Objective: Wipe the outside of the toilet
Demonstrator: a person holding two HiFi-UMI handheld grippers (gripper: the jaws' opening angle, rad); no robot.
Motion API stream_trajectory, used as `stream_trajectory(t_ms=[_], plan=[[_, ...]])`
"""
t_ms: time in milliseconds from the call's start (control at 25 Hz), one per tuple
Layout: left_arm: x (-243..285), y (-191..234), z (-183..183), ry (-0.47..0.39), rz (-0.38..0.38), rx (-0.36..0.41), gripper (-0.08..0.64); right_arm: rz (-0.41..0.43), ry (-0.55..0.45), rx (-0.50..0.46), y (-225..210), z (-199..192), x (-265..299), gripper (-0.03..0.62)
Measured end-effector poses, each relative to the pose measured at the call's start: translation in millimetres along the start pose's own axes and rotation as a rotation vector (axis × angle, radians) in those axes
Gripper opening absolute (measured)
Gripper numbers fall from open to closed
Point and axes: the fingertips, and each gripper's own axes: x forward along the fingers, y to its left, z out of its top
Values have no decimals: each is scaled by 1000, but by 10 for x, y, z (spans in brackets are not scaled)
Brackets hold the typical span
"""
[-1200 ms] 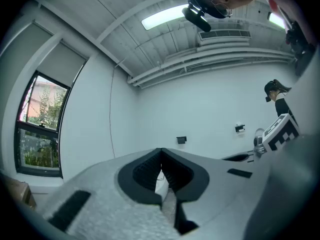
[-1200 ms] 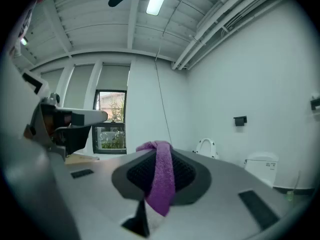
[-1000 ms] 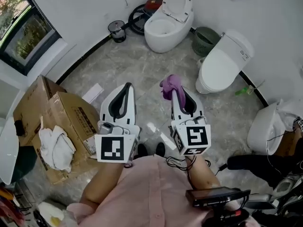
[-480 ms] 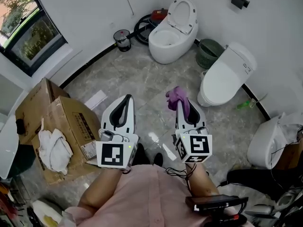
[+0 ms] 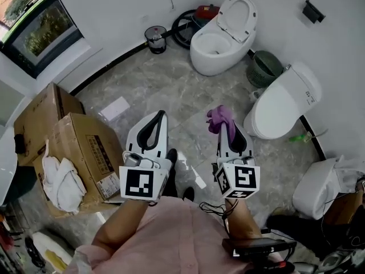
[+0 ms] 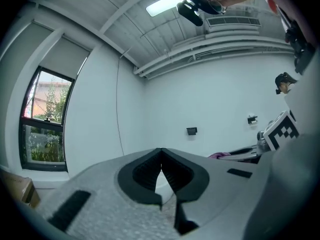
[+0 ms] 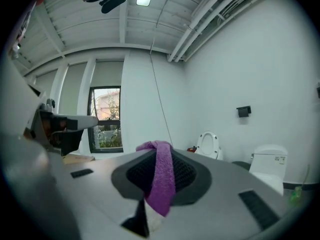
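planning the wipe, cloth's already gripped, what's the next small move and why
Probably carry the right gripper forward toward the closed toilet: it is shut on the purple cloth but held in mid-air, well short of that toilet.

Purple cloth (image 5: 219, 116). White open-lid toilet (image 5: 219, 45), white closed toilet (image 5: 282, 104). Grey floor (image 5: 154, 84), marbled with pale veins. White left gripper (image 5: 159, 114) and right gripper (image 5: 226, 122), black pads (image 6: 142, 171). Black-and-white squares on marker cubes (image 5: 137, 182). Brown boxes (image 5: 77, 144), white rags (image 5: 57, 177). Green basket (image 5: 265, 68). Pink shirt (image 5: 177, 238).
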Motion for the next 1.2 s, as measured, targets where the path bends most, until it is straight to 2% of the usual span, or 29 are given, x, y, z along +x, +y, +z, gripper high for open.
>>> stream_trajectory(t_ms=[160,360,560,880,1200], plan=[[475,509,-169,20,-7,-20,8,-1,24,-3,91,-29,681,63],[1006,1044,-154,16,-23,-24,8,-27,23,-6,126,123,1380,63],[1402,1409,-67,-3,-41,-36,8,-53,-2,-23,150,322,1850,63],[1866,1657,-26,-52,-101,5,8,-110,-50,-41,57,562,2213,63],[2232,1654,-222,-2,-146,4,8,-159,-59,-32,-208,584,2459,63]])
